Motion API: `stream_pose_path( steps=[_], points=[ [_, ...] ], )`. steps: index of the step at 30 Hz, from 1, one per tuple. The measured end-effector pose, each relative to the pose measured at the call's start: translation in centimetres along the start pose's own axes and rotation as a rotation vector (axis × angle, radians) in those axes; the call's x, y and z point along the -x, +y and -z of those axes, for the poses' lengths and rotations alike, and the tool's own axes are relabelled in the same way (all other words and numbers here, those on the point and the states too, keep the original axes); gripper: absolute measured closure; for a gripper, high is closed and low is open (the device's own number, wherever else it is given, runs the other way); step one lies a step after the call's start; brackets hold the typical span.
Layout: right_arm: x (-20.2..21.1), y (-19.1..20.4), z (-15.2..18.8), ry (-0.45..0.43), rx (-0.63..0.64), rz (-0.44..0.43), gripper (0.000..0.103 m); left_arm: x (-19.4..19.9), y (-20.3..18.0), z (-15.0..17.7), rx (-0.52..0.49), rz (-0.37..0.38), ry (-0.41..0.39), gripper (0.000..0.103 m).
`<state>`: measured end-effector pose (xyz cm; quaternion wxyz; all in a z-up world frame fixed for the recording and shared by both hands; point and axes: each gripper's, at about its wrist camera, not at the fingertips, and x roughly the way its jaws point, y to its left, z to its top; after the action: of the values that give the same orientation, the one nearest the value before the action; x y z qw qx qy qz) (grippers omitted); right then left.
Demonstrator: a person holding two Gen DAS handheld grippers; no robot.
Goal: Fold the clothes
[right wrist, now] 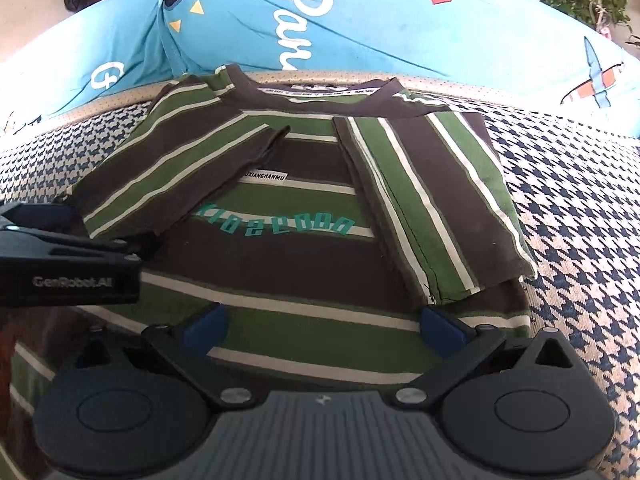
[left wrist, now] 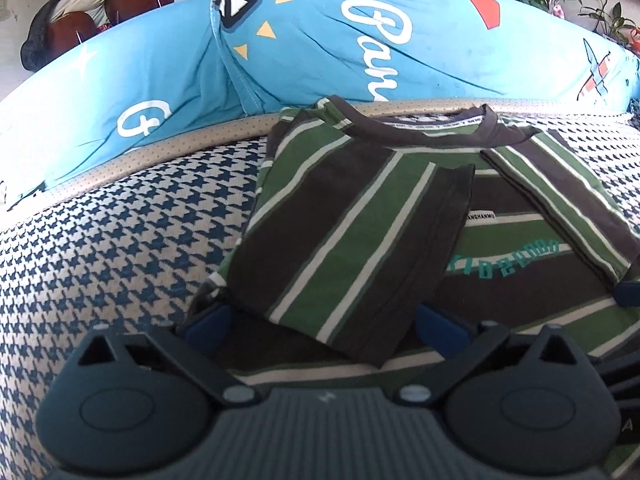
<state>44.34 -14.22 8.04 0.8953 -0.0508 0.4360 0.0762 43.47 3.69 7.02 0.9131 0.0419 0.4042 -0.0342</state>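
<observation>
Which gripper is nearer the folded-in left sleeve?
Left. The left gripper is at the bottom end of that sleeve, jaws open on either side of it. The right gripper is over the shirt's hem, nearer the other sleeve.

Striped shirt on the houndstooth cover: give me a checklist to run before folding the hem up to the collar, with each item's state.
1. Both sleeves of the striped shirt folded inward over the chest: ok.
2. Collar lying flat at the far end: ok.
3. Left tongs open, nothing between the fingers: ok.
4. Right tongs open, over the lower body: ok.
5. Hem reachable: cannot tell; both views hide it under the tongs.
6. Blue bedding clear of the collar: ok; a beige edge strip lies between them.
</observation>
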Motion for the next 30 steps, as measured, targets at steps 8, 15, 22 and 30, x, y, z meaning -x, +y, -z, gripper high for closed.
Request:
stream_pose_path(
  steps=[8,15,22,30],
  points=[
    [0.9,-1.8,-1.0,-0.007,-0.019,-0.104,0.000,2.7,1.4,0.3,0.045,-0.028,-0.023,0.000],
    [2.0,-6.1,-2.4,-0.071,-0.118,-0.147,0.001,4.8,2.0,1.5,0.059,-0.031,-0.027,0.000],
    [1.6,-11.3,-3.4,-0.086,-0.244,-0.126,0.025,5.3,1.5,1.8,0.016,-0.028,-0.033,0.000],
    [-0.5,-14.6,-3.4,-0.060,-0.352,-0.135,0.036,5.3,1.8,1.8,0.021,-0.025,-0.028,0.000]
  ],
)
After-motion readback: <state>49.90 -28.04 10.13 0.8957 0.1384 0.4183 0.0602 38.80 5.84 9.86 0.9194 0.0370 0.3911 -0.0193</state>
